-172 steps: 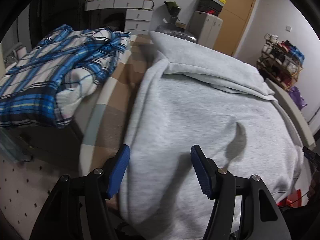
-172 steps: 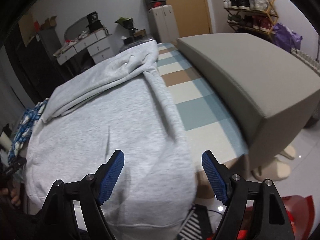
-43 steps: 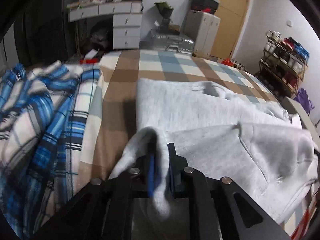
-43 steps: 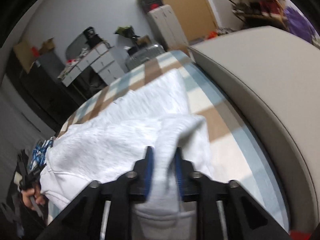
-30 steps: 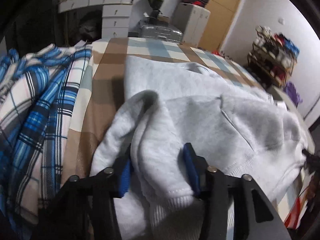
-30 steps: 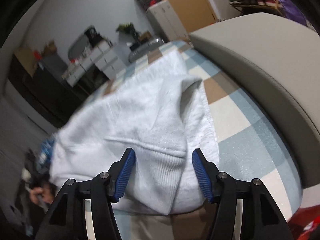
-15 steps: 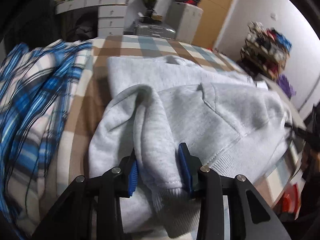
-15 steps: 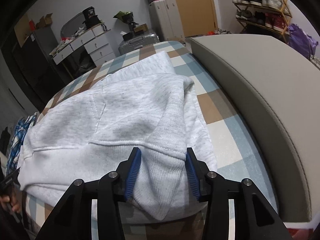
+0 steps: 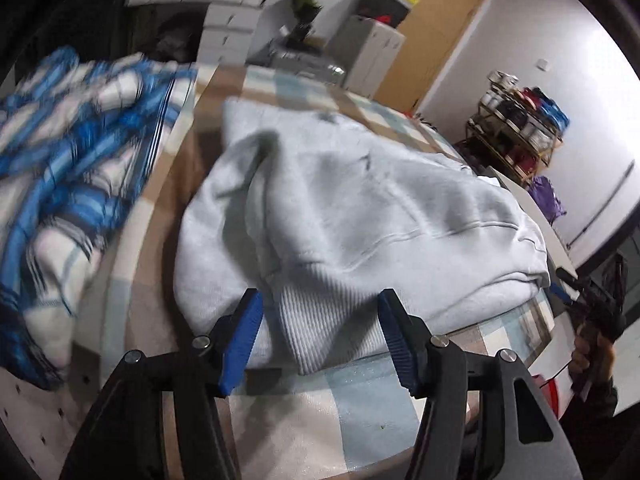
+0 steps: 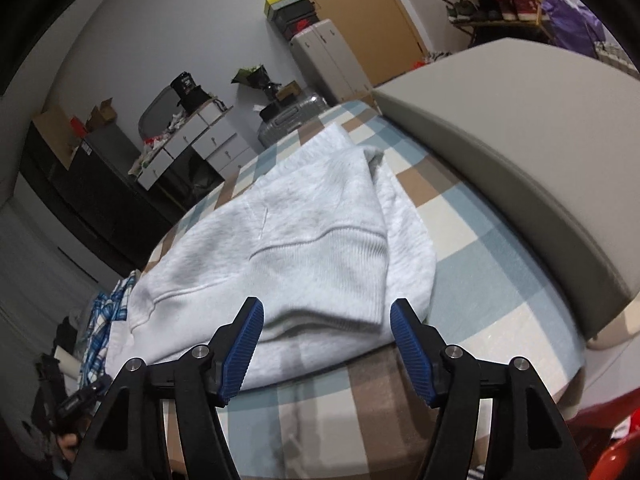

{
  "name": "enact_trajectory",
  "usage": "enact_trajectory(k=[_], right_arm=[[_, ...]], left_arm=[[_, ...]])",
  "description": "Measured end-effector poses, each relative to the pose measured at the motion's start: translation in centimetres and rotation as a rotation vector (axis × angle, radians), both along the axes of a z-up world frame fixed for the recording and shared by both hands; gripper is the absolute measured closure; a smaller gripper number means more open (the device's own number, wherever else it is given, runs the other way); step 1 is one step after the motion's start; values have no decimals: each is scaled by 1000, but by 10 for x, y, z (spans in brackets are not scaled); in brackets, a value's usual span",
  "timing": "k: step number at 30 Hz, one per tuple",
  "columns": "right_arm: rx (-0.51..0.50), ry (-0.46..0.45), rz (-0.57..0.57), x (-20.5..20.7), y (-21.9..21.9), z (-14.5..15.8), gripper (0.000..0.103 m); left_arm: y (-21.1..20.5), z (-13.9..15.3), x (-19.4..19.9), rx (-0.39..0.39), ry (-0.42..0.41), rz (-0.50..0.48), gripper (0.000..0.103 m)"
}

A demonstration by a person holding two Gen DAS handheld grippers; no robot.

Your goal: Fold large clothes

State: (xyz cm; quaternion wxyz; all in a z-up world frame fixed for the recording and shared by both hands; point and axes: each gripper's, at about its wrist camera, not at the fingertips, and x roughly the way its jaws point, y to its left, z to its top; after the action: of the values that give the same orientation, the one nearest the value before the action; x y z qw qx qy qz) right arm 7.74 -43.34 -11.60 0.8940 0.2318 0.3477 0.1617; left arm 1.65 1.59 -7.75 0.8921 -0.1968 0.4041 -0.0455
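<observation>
A light grey sweatshirt (image 9: 360,208) lies folded in half on the checked bed cover (image 9: 360,404), its ribbed hem toward me. It also shows in the right wrist view (image 10: 288,248), ribbed hem on top. My left gripper (image 9: 320,332) is open, its blue pads either side of the hem's left corner, just off the cloth. My right gripper (image 10: 326,344) is open and empty, a little back from the hem's right corner.
A blue plaid garment (image 9: 68,184) lies heaped on the bed's left side. A grey padded headboard (image 10: 520,152) runs along the right. Drawers (image 10: 192,136), a suitcase (image 10: 288,116), a cabinet (image 9: 372,56) and a shoe rack (image 9: 516,136) stand beyond the bed.
Both grippers opened wider and drew back from the sweatshirt's hem, which now lies free on the bed. Earlier they had carried the hem up over the body.
</observation>
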Motion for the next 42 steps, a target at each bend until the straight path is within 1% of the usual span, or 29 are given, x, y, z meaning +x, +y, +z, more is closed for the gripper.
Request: enact_trajectory(k=[3, 5, 6, 10, 13, 15, 16, 17, 19, 21, 22, 23, 24, 26, 27, 30, 32, 34, 39, 41, 42], right_arm=[[46, -6, 22, -4, 1, 0, 37], [84, -10, 34, -4, 1, -3, 37], [108, -8, 38, -2, -1, -6, 37], [144, 23, 23, 5, -3, -15, 37], [200, 57, 7, 17, -4, -27, 35], [249, 73, 4, 22, -6, -32, 35], [270, 85, 1, 23, -7, -34, 35], [279, 83, -1, 23, -7, -34, 35], [273, 80, -1, 22, -6, -33, 35], [281, 82, 1, 20, -5, -30, 35], [287, 73, 4, 18, -4, -27, 35], [298, 52, 11, 16, -5, -23, 35], [314, 8, 25, 11, -5, -16, 35], [318, -53, 44, 9, -6, -6, 35], [317, -62, 47, 10, -6, -3, 35], [302, -12, 39, 16, -5, -7, 35], [300, 15, 29, 16, -5, -15, 35], [288, 33, 23, 14, -6, -20, 35], [277, 2, -5, 7, -19, -16, 37], [267, -9, -9, 6, -20, -12, 37], [262, -22, -6, 4, -20, -9, 37]], left_arm=[[3, -1, 0, -21, -16, 1, 48], [5, -3, 4, -37, -12, 5, 48], [6, -3, -1, -38, -11, 6, 48], [4, -6, 3, -38, 2, 23, 48], [4, -9, 6, -40, -4, 54, 49], [2, -9, 5, -29, -17, 81, 63], [1, -8, 5, -19, -23, 83, 75], [0, -6, 3, -27, -36, 74, 87], [1, -3, 1, -36, -54, 70, 97], [2, 1, -1, -38, -68, 69, 98], [4, 3, -2, -53, -81, 71, 99], [7, 6, -5, -78, -101, 70, 99], [10, 9, -6, -102, -121, 70, 99], [17, 16, -11, -160, -171, 53, 99], [18, 16, -10, -167, -174, 54, 99], [21, 11, -5, -170, -148, 62, 99], [20, 7, -7, -184, -149, 58, 99], [19, 3, -8, -181, -138, 64, 99], [18, -3, -6, -178, -96, 59, 98], [16, -5, -5, -167, -79, 61, 91], [16, -5, -5, -163, -73, 62, 90]])
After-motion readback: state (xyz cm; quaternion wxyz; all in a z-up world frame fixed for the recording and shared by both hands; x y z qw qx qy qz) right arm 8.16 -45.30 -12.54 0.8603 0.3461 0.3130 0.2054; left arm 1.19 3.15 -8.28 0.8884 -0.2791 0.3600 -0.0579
